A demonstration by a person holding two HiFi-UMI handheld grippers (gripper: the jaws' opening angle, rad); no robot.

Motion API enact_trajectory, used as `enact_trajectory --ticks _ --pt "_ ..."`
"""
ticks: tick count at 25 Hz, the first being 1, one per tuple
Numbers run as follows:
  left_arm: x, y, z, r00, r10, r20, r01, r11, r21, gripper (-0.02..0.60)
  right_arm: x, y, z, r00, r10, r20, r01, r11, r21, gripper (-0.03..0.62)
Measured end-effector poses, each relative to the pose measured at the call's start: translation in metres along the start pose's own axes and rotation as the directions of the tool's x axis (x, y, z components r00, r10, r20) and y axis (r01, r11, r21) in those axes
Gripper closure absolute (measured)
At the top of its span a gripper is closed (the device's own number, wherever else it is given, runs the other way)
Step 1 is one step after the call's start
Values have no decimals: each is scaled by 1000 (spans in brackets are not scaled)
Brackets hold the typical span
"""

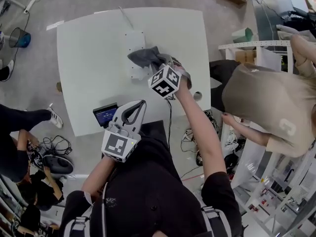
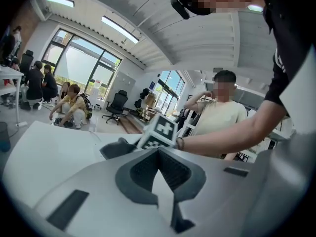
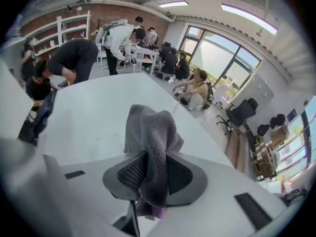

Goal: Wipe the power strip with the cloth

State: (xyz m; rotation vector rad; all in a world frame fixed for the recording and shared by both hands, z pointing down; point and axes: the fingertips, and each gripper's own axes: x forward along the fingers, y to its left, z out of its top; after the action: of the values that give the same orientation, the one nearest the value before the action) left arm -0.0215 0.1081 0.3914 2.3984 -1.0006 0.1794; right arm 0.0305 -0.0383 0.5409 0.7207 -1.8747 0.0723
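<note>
Cloth [image 3: 150, 132], grey and fuzzy, was pinched between the two jaws of your right gripper [image 3: 149, 154]. The jaws were nearly together and pressed on the cloth from both sides. A soft bunch of it stuck out past the tips.

Seen from your head camera, your right gripper [image 1: 166, 64] was out over the white counter [image 1: 84, 73], with your arm stretched forward. The cloth reached left from the gripper and covered part of the long white plastic power strip [image 1: 134, 42]. The power strip lay flat near the middle of the counter. Its thin white cable [image 1: 125, 18] ran toward the far edge. It was not clear how hard the cloth pressed on the power strip.

Your left gripper [image 1: 141, 104] was held back near your body, above the near edge of the counter and well apart from the power strip. Its jaws met at the tips, and nothing was between them.

A small dark device with a blue screen [image 1: 105, 115] sat at the near edge of the counter, just beside your left gripper. A person in a beige shirt [image 1: 269, 100] was bent over to the right of the counter.
</note>
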Motion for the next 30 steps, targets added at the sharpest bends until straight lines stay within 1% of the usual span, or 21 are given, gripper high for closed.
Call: enact_trajectory --ticks 3,4,6,9,11,13,16,18,20,23,26,28,30 --pt "0 -3 4 1000 16 12 -16 1000 10 549 40 -48 40 998 -68 -18 68 998 -16 485" --pt "-2 -3 3 1000 21 14 -21 1000 9 549 53 -58 51 997 -73 -30 73 997 -24 485" --pt "-5 3 0 999 40 3 -40 999 0 549 76 -63 63 996 -58 -71 53 996 -65 485" --pt "-13 14 -1 997 75 -3 -75 996 -40 548 87 -42 63 992 -28 -120 4 980 -199 485" --pt "-16 23 1 997 80 11 -79 995 -64 549 81 -21 61 993 -13 -121 -22 959 -283 485" --pt "-13 29 4 997 75 26 -73 995 -67 548 72 2 54 992 15 -122 -57 936 -347 485" --pt "-9 30 8 997 61 45 -58 996 -64 549 55 39 37 989 66 -131 -114 906 -407 485" --pt "-11 33 7 997 64 48 -61 996 -68 549 43 62 26 984 108 -143 -159 894 -418 485" --pt "-16 41 5 996 77 40 -74 994 -77 549 33 86 18 972 172 -158 -224 881 -416 485" --pt "-18 47 2 995 84 48 -80 993 -85 549 21 110 6 944 277 -179 -327 863 -386 485" --pt "-15 44 2 996 81 46 -77 993 -86 549 17 106 8 910 370 -189 -414 848 -332 485" --pt "-14 40 3 996 77 45 -73 995 -75 549 19 98 15 880 428 -206 -473 823 -313 485" --pt "-13 37 3 996 76 43 -73 995 -71 549 27 89 22 856 460 -236 -516 797 -315 485"
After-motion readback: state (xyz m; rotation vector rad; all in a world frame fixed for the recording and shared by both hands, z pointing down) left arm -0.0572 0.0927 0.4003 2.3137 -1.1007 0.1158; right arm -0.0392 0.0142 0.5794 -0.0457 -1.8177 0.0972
